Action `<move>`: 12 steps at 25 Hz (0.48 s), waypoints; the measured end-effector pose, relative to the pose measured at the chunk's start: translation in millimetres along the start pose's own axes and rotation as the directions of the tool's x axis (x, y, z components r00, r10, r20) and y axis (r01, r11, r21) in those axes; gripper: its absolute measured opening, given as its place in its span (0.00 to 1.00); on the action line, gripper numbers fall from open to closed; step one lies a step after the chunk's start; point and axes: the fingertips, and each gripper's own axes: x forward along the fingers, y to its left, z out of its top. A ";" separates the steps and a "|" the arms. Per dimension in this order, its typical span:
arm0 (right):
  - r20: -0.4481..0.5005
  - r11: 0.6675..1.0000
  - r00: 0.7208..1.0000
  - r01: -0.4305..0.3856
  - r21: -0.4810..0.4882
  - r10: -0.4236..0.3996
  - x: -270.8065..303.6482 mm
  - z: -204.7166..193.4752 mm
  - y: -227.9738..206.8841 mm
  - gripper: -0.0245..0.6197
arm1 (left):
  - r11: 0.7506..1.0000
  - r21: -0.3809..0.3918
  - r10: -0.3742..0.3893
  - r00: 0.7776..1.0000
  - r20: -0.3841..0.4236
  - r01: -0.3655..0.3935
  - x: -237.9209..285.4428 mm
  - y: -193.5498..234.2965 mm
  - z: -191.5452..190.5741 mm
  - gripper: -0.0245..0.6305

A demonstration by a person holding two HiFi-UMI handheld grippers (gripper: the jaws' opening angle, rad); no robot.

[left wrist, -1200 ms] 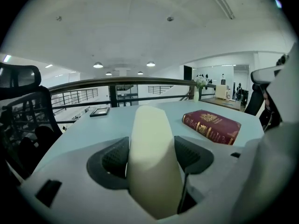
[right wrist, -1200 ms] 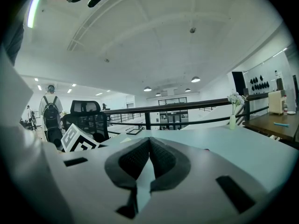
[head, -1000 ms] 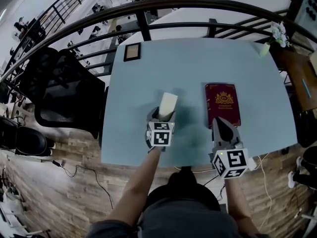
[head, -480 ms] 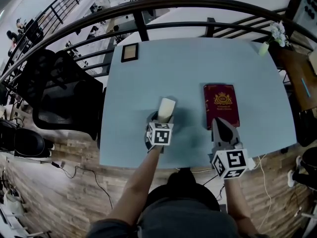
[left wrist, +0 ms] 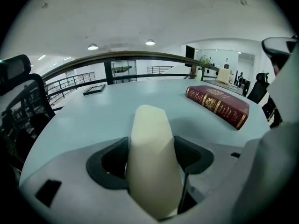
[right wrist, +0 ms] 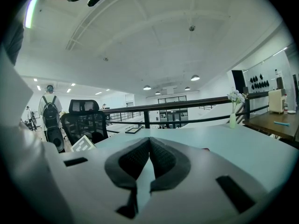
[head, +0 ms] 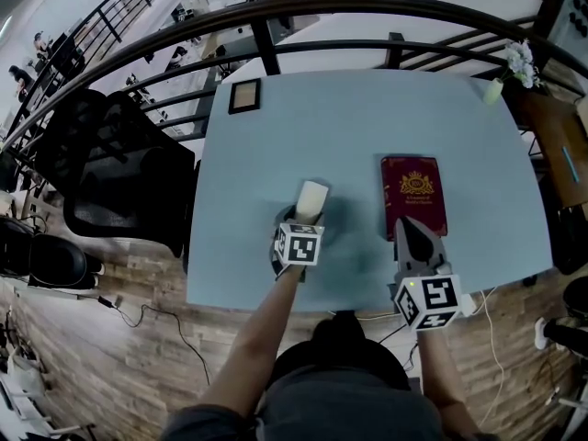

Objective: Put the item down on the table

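Currently left gripper clamps cream block; right gripper closed.

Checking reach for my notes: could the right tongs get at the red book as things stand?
Probably yes: the right tongs, shut and empty, hover by the near end of the red book with nothing between them. They would need to open first.

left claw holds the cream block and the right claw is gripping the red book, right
No. The left claw holds the cream block, but the right claw is shut on nothing, as the right gripper view shows; the red book lies on the table.
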 end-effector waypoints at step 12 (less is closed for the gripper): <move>0.009 1.000 1.000 -0.014 -0.007 0.014 -3.4 3.2 3.7 0.04 | 1.000 -0.009 -0.011 0.999 0.035 0.011 -10.0 3.5 6.9 0.53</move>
